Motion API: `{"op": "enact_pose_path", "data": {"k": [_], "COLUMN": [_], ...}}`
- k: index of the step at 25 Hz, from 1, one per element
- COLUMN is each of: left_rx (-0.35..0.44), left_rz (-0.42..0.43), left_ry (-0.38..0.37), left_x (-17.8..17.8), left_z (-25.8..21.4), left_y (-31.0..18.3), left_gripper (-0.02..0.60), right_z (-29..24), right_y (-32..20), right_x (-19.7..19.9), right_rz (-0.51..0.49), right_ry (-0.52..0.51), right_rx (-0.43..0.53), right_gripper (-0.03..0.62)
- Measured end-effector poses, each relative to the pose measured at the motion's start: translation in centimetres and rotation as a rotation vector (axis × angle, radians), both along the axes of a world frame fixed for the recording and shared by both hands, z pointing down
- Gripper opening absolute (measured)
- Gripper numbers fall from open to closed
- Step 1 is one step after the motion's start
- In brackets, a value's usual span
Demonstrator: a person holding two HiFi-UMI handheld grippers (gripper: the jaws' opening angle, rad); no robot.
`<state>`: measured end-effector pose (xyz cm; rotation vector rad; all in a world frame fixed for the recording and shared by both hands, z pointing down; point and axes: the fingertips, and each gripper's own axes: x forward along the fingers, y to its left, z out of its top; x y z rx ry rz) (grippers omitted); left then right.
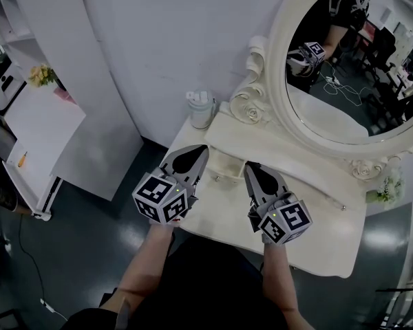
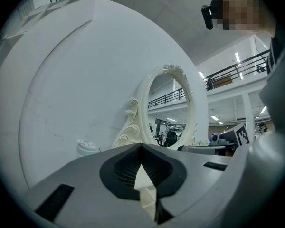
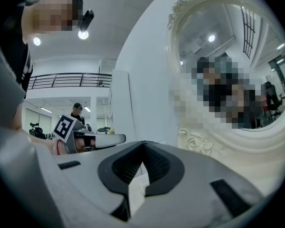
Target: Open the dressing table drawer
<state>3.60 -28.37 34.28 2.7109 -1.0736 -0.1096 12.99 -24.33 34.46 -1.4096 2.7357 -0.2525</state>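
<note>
A white wall and dark floor frame a white dressing table with an ornate oval mirror mounted above it. You hold both grippers level over the tabletop, side by side, pointing toward the mirror. The left gripper has its jaws closed tip to tip, with nothing between them. The right gripper is likewise closed and empty. The small drawer sits in the raised tier below the mirror, between the two gripper tips; it appears closed, and neither gripper touches it. A white lidded jar stands at the table's back left corner, against the wall.
</note>
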Motion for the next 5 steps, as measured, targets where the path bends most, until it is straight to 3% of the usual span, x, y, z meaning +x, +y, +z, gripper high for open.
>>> {"op": "enact_pose_path", "data": {"k": [5], "left_rx": [-0.01], "left_rz": [-0.002], "left_ry": [0.0], "left_x": [-0.16], "left_z": [0.4], "left_y": [-0.55], "left_gripper": [0.0], "right_z": [0.41], "right_y": [-0.46], "right_x": [0.05], "right_rz": [0.003], "right_ry": [-0.006], "right_rx": [-0.009], "right_gripper": [0.003]}}
